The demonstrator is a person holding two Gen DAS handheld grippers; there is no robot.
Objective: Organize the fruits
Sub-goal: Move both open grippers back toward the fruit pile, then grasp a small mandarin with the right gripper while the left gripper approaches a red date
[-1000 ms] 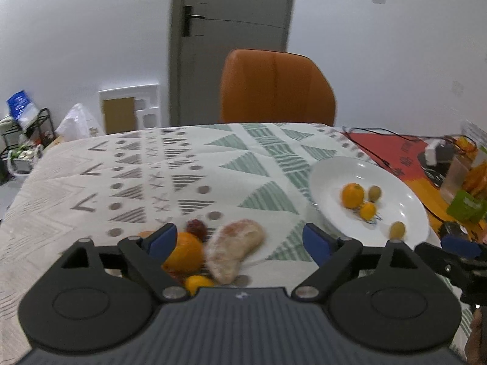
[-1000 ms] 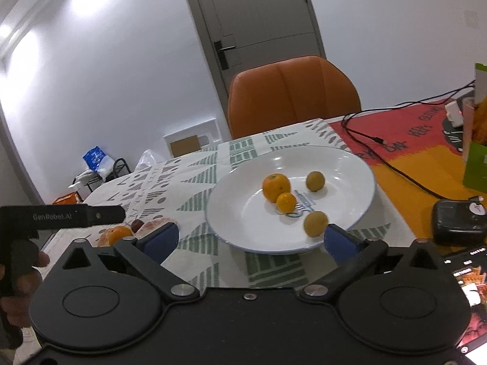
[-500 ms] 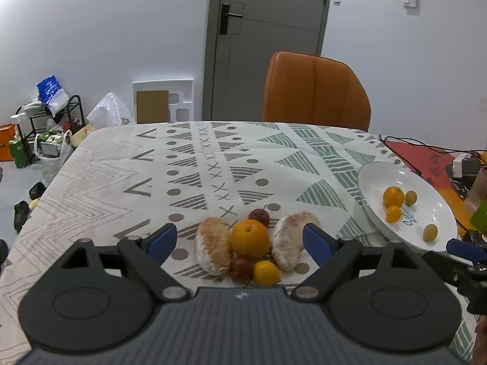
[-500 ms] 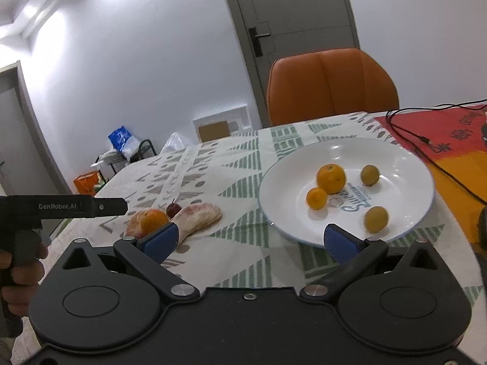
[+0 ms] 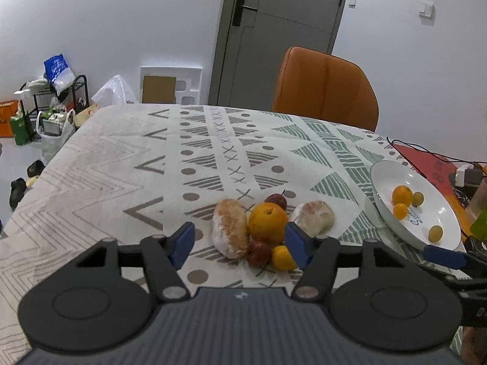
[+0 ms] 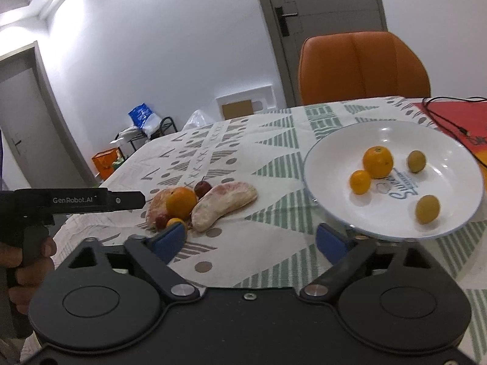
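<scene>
Orange and red fruit lies heaped on the patterned desk cloth point(image 5: 127, 164), and my left tool point(image 5: 237, 243), spread wide and empty, has swung from the white round plate point(image 6: 450, 140) to frame the big round orange point(image 5: 268, 222). Right tool point(image 6: 249, 240), wide too, hovers near the plate, so another pickup looks next.

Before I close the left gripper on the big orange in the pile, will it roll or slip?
The big orange is round, so it will probably roll if nudged. It touches a pomelo wedge and small red fruit, which may shift as it lifts. Its skin looks firm and dimpled, so the left gripper, open now, should grip it fairly well.
</scene>
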